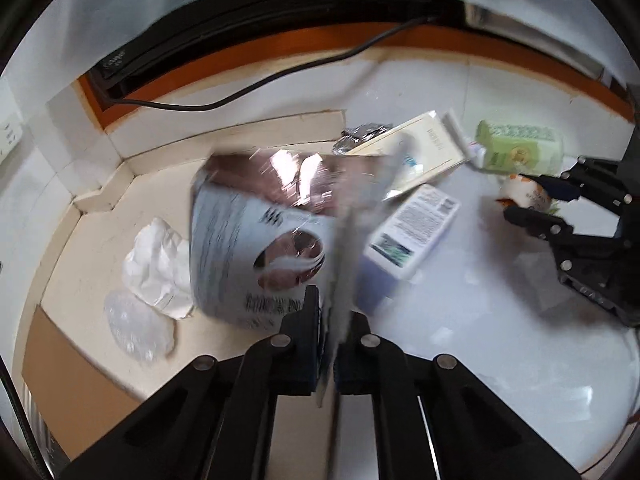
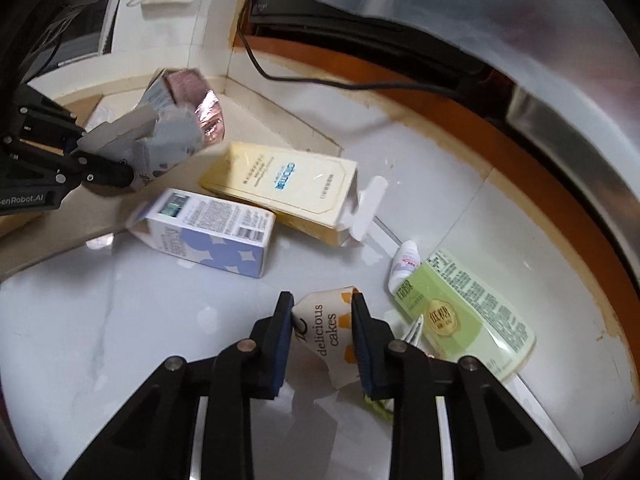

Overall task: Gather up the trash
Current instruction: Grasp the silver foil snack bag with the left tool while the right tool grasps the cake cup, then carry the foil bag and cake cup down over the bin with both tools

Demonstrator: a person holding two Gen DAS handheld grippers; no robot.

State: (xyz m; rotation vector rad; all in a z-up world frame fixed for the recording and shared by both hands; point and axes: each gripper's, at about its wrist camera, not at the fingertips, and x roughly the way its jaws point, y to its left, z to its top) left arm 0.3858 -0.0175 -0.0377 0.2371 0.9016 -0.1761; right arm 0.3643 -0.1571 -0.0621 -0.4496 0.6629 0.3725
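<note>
Trash in both tongs: left tongs clamped on the flap of a pink-grey carton, far left; right tongs pinching the "delicious cakes" paper cup near the green pouch. Lift steadily, grips firm, clear of the blue-dotted carton.

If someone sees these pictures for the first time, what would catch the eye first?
Probably the shiny pink-and-white carton, lifted off the floor with its flap pinched in the left gripper. Next, the white paper cake wrapper printed "delicious cakes", squeezed between the right gripper's fingers, beside the pale green box on the white floor.
</note>
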